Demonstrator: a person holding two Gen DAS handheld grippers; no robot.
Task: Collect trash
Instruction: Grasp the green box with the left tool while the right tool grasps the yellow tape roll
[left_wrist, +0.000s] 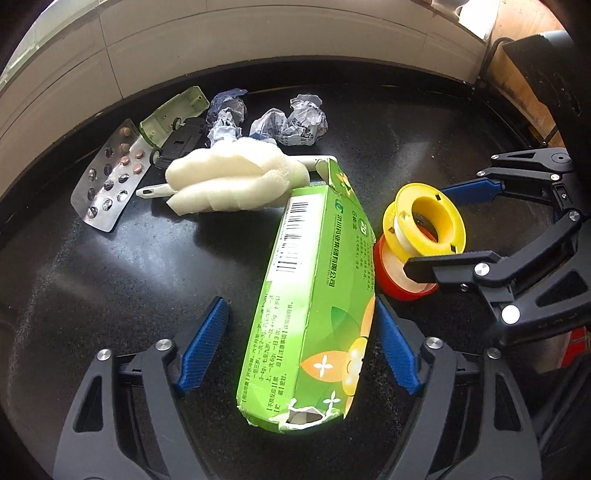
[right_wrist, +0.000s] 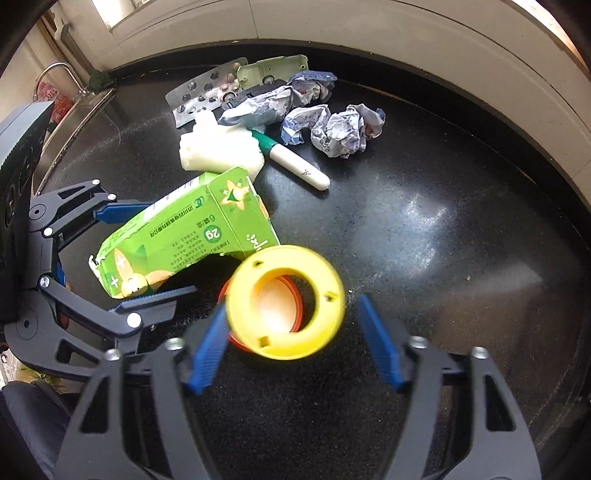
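On the dark countertop (left_wrist: 110, 295), a torn green carton (left_wrist: 314, 295) was straddled by the left gripper (left_wrist: 299, 332), its right pad touching and its left pad clear, while a yellow spool (right_wrist: 286, 306) just right of it lay between the part-open, unclamped right gripper (right_wrist: 291, 343).

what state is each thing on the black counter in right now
green cardboard box: torn open, lying between the open left tool fingers
yellow plastic spool: tilted on a red roll, inside the open right tool
silver blister pack: partly emptied
printed paper balls: crumpled
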